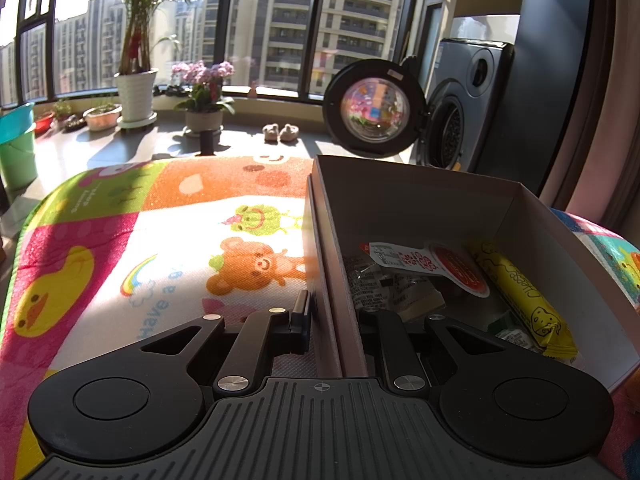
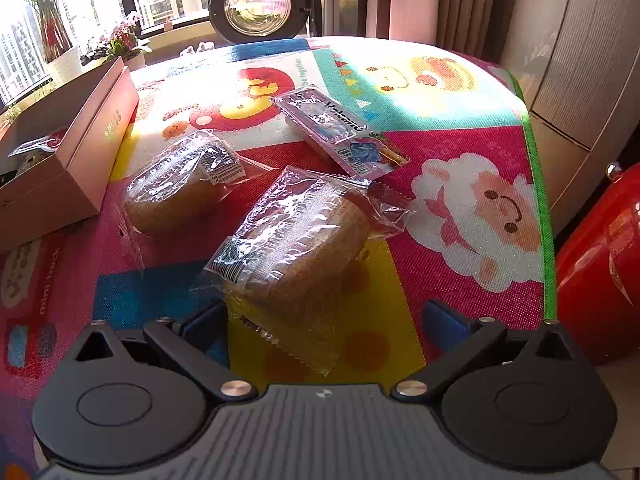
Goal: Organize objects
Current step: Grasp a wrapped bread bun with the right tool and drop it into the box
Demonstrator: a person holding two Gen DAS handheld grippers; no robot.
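Observation:
My left gripper (image 1: 334, 320) is shut on the left wall of the open pink cardboard box (image 1: 332, 248), one finger outside and one inside. The box holds a yellow snack bar (image 1: 520, 296), a white and red pouch (image 1: 436, 264) and clear wrapped packets (image 1: 372, 284). In the right wrist view my right gripper (image 2: 326, 320) is open around the near end of a wrapped bread bun (image 2: 296, 240) on the mat. A second wrapped bun (image 2: 180, 188) and a purple snack tray (image 2: 340, 132) lie beyond. The box (image 2: 80, 152) stands at the left.
Everything rests on a colourful cartoon play mat (image 1: 160, 240). A washing machine with an open round door (image 1: 376, 108) stands behind the box. Potted plants (image 1: 136, 92) line the window sill. A red object (image 2: 600, 264) sits off the mat's right edge.

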